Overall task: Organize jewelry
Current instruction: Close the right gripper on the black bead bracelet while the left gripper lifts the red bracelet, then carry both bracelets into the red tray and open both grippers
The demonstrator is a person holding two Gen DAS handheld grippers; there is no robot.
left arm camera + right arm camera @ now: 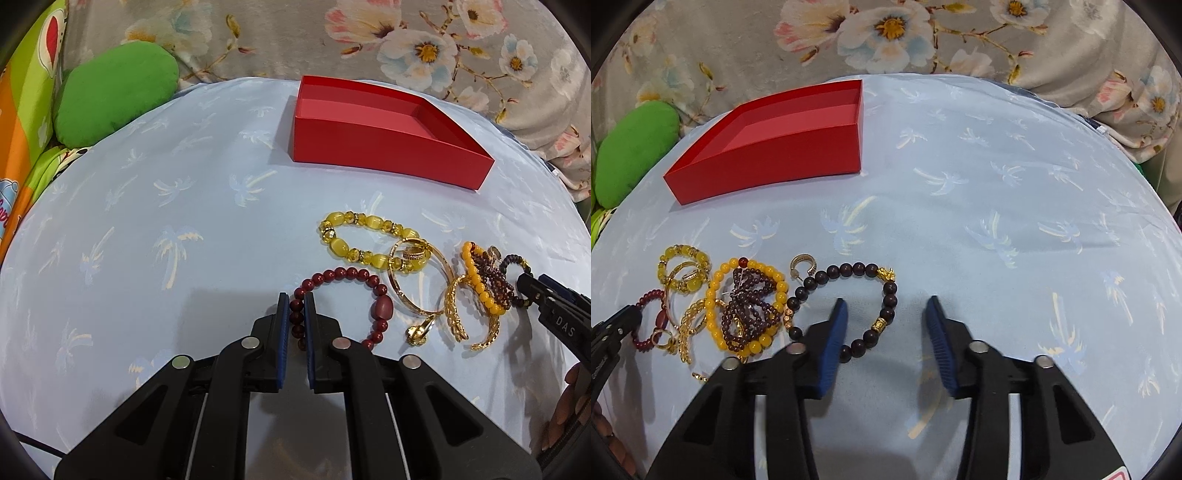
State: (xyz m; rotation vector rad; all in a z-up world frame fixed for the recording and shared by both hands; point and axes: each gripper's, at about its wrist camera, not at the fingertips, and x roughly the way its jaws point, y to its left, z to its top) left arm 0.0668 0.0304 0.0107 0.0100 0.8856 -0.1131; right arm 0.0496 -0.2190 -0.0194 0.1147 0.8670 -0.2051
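The jaws of the left gripper (296,306) are closed on the dark red bead bracelet (340,306), pinching its strand between the blue pads at about 9 o'clock of the loop; the rest of the loop lies flat on the pale blue palm-print cloth (147,221). The jaws of the right gripper (888,314) stand apart, not pressing on anything: the dark brown bead bracelet (846,310) with gold charms lies between them, its right side in the gap and its lower beads running just beside the left pad.

Seen from the left wrist, the remaining jewelry sits in a heap at 3 o'clock of the red bracelet: a yellow bead bracelet (369,240) at the top, a thin gold bangle (421,280) overlapping it, gold chain bracelets (456,314), an orange-yellow bead strand (480,280) tangled with small maroon beads (495,284), and a gold ring (419,330) nearest the camera.

The open red box (384,147) rests on the cloth at 12 o'clock of the heap, well apart from it. A green cushion (114,88) lies at 10 o'clock, against a floral fabric (369,37).
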